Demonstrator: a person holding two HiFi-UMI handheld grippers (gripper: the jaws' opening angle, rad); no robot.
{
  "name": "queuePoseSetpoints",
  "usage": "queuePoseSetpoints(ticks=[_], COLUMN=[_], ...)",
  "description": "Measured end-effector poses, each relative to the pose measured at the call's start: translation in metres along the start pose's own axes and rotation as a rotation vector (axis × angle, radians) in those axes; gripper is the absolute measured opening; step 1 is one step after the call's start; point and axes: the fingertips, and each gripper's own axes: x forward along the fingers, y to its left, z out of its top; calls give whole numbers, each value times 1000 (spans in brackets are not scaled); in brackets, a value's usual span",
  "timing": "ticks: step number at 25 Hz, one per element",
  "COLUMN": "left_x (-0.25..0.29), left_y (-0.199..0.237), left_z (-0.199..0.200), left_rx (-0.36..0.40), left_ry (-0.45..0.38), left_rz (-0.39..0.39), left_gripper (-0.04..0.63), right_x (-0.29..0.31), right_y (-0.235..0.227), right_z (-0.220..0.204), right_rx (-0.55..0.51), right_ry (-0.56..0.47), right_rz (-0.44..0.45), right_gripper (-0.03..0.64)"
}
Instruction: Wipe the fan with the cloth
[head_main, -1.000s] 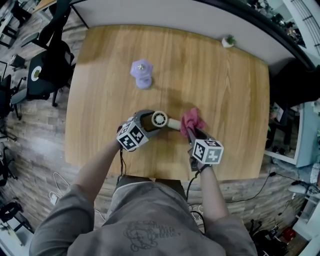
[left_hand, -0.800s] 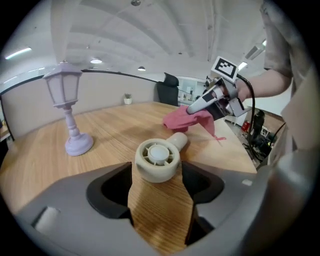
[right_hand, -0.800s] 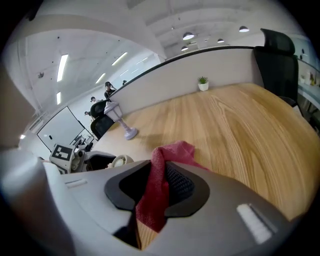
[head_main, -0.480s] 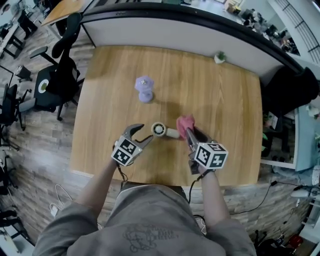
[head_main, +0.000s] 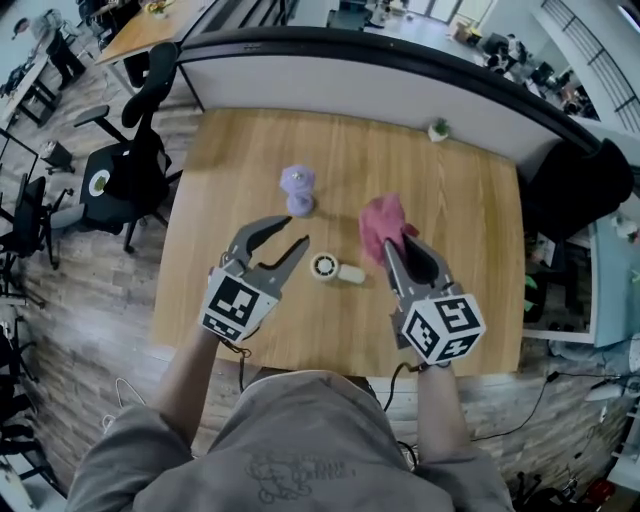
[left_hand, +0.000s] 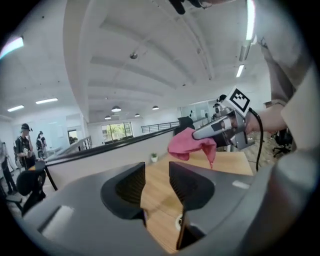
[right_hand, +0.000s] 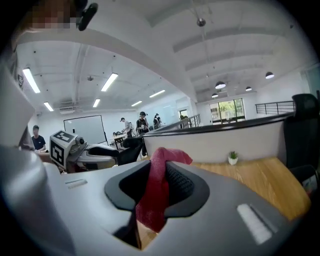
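Observation:
A small white fan (head_main: 324, 267) lies on its side on the wooden table (head_main: 470, 210), its handle pointing right. My left gripper (head_main: 282, 235) hovers above and just left of it. Its jaws have just been closing but still stand apart with nothing between them (left_hand: 156, 182). My right gripper (head_main: 398, 245) hovers right of the fan, shut on a pink cloth (head_main: 381, 222) that hangs from its tips. In the right gripper view the cloth (right_hand: 156, 197) is pinched between the pads (right_hand: 179, 182). The left gripper view shows the cloth (left_hand: 189, 145) held in the air.
A purple fan (head_main: 297, 188) stands upright on the table behind the left gripper. A small potted plant (head_main: 438, 129) sits near the far edge. A low partition wall (head_main: 380, 85) runs behind the table, and office chairs (head_main: 125, 175) stand at the left.
Both grippers have risen from the table. The left gripper has drawn away from the white fan and narrowed its jaws. The right has lifted the cloth off the fan's handle.

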Motion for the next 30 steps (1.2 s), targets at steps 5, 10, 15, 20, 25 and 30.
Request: queuePoseSetpoints(ticks=[5,10,15,20,25,30], left_x=[-20,-41,-66,-80,-81,-77], left_y=[13,11,14,13,7,-3], left_z=[74,112,129,125,106,82], left_rx=[62,-52,-55,-19,-62,-98], left_ry=[-103,-177,-209,-172,-142,-100], left_rz=[92,101,152,165,146,141], left_gripper=[124,66,3,2,2,2], right_x=[-28,-57,-85,-100,-103,-102], right_y=[25,41,49,46,40,42], right_z=[60,97,115,108,80,49], right_rx=[-37,-88,-139,-124,-102,-97], right_ry=[-146,-238,-280,-291,-225,-123], right_rz=[25,18,-13,-74,-104,-99], right_gripper=[97,97,97,97,97,97])
